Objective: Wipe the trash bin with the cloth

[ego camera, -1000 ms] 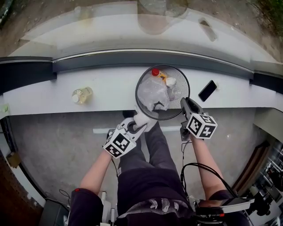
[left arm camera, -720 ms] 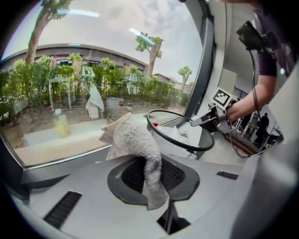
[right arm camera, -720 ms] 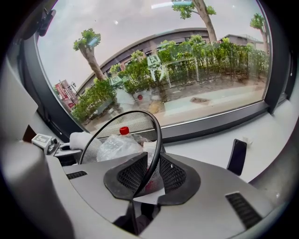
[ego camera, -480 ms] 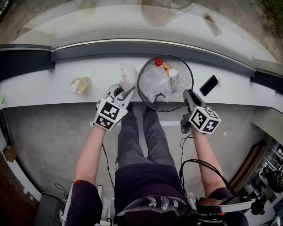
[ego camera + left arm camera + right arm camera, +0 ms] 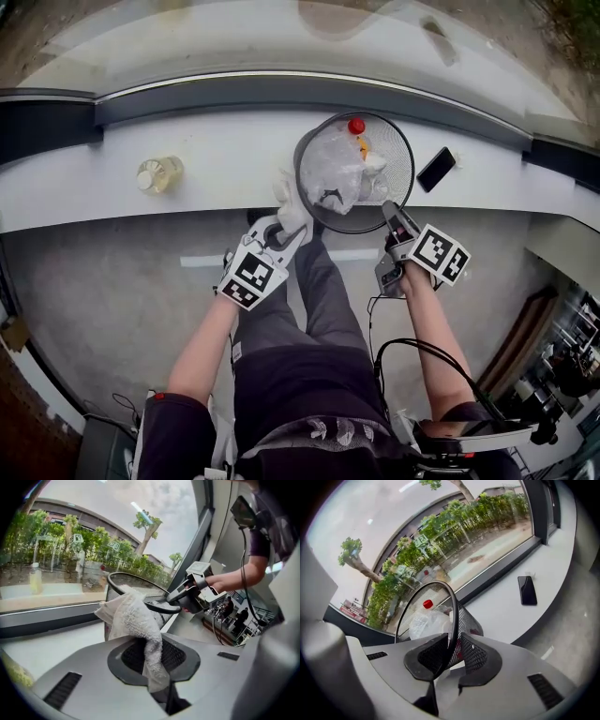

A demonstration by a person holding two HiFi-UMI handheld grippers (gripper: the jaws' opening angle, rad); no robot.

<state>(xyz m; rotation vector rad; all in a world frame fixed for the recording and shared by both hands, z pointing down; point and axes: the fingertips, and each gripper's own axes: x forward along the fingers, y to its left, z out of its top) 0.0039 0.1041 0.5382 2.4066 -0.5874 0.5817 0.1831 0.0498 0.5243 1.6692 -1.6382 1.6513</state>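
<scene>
**Cloth ready at the bin, rim pinned**

Nearest me, my left hand-held gripper [image 5: 152,657] is closed narrow on the cloth [image 5: 132,619]. It is soft terry that drapes and bunches, so I judge a deep pinch best. My right hand-held gripper [image 5: 451,651] clamps the trash bin [image 5: 466,620] by its rim. The bin is a light, stiff mesh basket that I expect to skid unless held. It stands at the near edge of the surface [image 5: 216,159]. Only the right gripper view shows rim wire between the pads [image 5: 474,654]; only the left gripper view shows the cloth's tail pinched.

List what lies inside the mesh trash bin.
Inside the trash bin, a crumpled clear plastic bag, a red cap and a small white item show. The bag hides whatever lies beneath it.
</scene>
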